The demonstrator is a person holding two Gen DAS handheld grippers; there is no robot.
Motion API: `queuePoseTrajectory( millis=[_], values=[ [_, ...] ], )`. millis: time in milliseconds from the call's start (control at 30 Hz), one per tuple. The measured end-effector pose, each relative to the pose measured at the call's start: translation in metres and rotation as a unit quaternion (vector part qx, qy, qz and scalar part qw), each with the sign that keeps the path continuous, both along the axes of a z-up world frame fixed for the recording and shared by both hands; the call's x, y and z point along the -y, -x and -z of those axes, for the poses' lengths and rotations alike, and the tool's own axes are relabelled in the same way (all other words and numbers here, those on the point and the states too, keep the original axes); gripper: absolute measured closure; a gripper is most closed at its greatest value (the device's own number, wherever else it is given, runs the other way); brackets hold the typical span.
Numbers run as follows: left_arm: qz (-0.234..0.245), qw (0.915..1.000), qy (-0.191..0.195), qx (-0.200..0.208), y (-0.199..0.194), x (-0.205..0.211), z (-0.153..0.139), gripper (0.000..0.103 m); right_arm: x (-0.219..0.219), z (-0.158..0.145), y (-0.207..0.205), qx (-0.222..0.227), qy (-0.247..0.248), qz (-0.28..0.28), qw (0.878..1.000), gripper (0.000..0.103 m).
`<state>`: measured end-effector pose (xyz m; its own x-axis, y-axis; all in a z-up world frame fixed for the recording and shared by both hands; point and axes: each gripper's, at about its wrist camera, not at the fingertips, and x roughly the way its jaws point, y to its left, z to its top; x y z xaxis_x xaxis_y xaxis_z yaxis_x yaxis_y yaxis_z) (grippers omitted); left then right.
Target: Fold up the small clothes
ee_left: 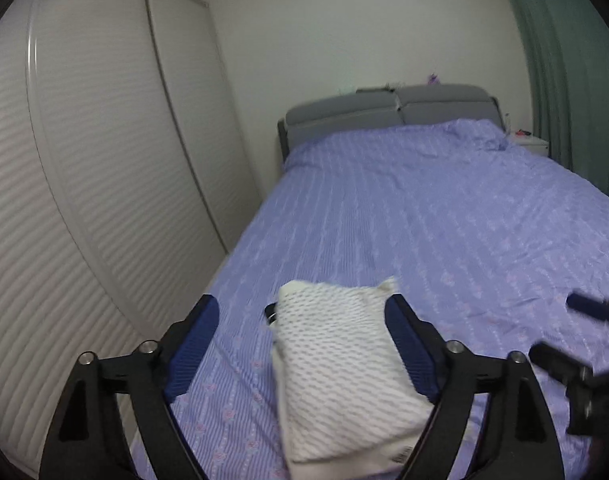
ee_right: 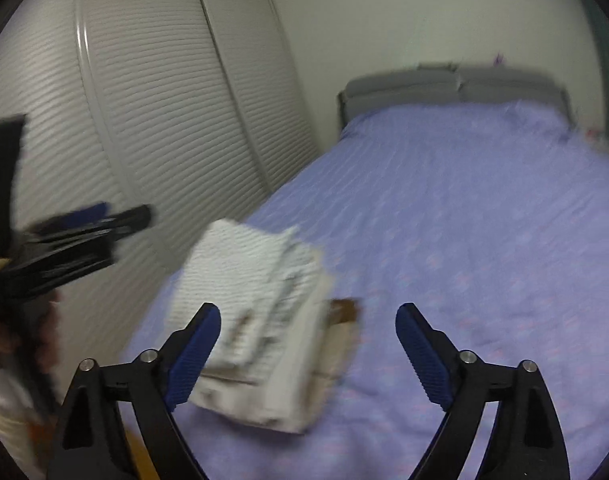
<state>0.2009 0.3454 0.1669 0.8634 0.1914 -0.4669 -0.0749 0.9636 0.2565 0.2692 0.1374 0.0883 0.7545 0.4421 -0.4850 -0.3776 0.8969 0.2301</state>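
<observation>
A white textured garment [ee_left: 340,368], folded into a compact rectangle, lies on the purple bedspread [ee_left: 444,220] near the bed's front left corner. My left gripper [ee_left: 302,312] is open, raised above the bed, and the folded garment shows between its blue pads [ee_left: 194,348] without touching them. In the right wrist view the garment [ee_right: 260,320] looks blurred, with stacked layers and a brown tag at its right edge. My right gripper [ee_right: 307,318] is open and empty above the bed, just right of the garment. The right gripper also shows at the right edge of the left wrist view [ee_left: 584,344].
White louvred wardrobe doors [ee_left: 104,180] run along the left of the bed. A grey padded headboard [ee_left: 384,114] stands at the far end. A green curtain [ee_left: 552,60] and a white nightstand [ee_left: 532,145] are at the far right. The bedspread stretches flat beyond the garment.
</observation>
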Motion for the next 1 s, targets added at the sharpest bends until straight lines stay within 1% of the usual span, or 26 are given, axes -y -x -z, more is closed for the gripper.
queuePoseTrajectory(
  millis=[33,67,167,233,300,400,567,667,733,867,1000],
  values=[
    [0.002,1.0,-0.004,0.006,0.009,0.011,-0.003,0.005,0.015,-0.005,0.007,0.018,0.015,0.007,1.0,0.01],
    [0.001,0.9999,-0.008,0.01,0.018,0.022,-0.003,0.001,0.024,-0.008,0.012,0.026,0.026,0.011,0.999,0.007],
    [0.011,0.9995,-0.023,0.019,0.042,0.059,-0.003,0.0,0.067,-0.015,0.031,0.047,0.056,0.028,0.997,0.006],
    [0.019,0.9992,-0.029,0.021,0.056,0.086,0.001,0.0,0.095,-0.018,0.039,0.042,0.058,0.043,0.997,0.003],
    [0.035,0.999,-0.022,0.016,0.066,0.107,0.004,0.0,0.12,-0.018,0.05,0.034,0.058,0.05,0.996,0.003],
    [0.062,0.998,0.003,-0.002,0.08,0.142,0.012,0.0,0.153,-0.019,0.07,0.028,0.064,0.063,0.996,0.003],
    [0.092,0.9954,0.025,0.009,0.106,0.189,0.019,0.0,0.207,-0.022,0.105,0.031,0.074,0.093,0.992,0.003],
    [0.108,0.993,0.049,0.005,0.117,0.213,0.023,0.0,0.24,-0.022,0.128,0.031,0.082,0.111,0.99,0.003],
    [0.123,0.9904,0.064,-0.001,0.124,0.23,0.028,0.0,0.259,-0.02,0.144,0.04,0.091,0.117,0.988,0.003],
    [0.138,0.9878,0.072,-0.006,0.136,0.262,0.035,0.0,0.292,-0.017,0.167,0.042,0.091,0.141,0.985,0.003],
    [0.147,0.9858,0.078,-0.019,0.142,0.292,0.046,0.0,0.321,-0.011,0.186,0.043,0.095,0.16,0.981,0.003]
  ],
)
